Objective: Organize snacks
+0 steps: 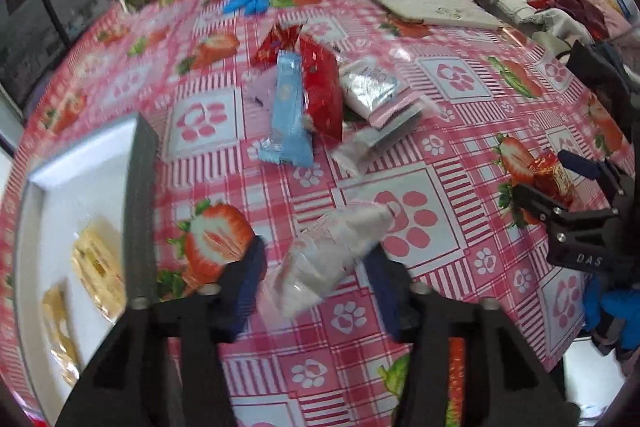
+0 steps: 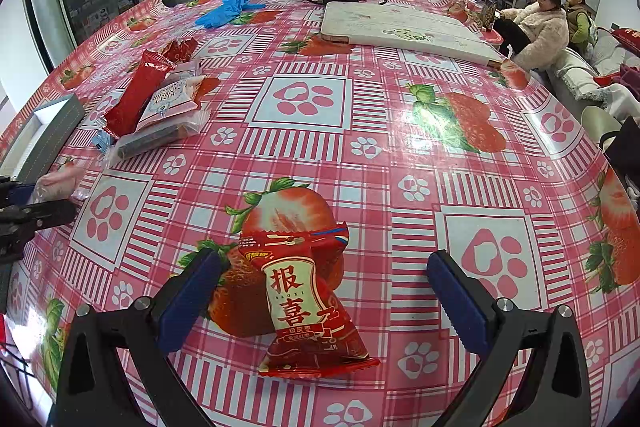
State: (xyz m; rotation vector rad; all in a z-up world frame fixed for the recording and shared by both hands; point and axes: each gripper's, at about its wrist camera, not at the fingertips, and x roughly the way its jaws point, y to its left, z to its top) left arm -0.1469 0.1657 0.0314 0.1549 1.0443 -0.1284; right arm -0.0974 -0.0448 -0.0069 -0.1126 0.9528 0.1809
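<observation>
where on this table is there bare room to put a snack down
The widest bare stretch of the pink strawberry tablecloth lies between the heap of wrapped snacks and the flat white board. More free cloth is right of the red date packet. It is crowded around the heap beside the grey white-lined tray.

left gripper (image 1: 316, 269): black two-finger frame with blue pads, angled steeply down, jaws part closed around a clear crinkled plastic packet (image 1: 332, 251); contact unclear through blur
right gripper (image 2: 324, 301): same black frame, blue pads, tilted down, jaws spread wide, pads touching nothing
</observation>
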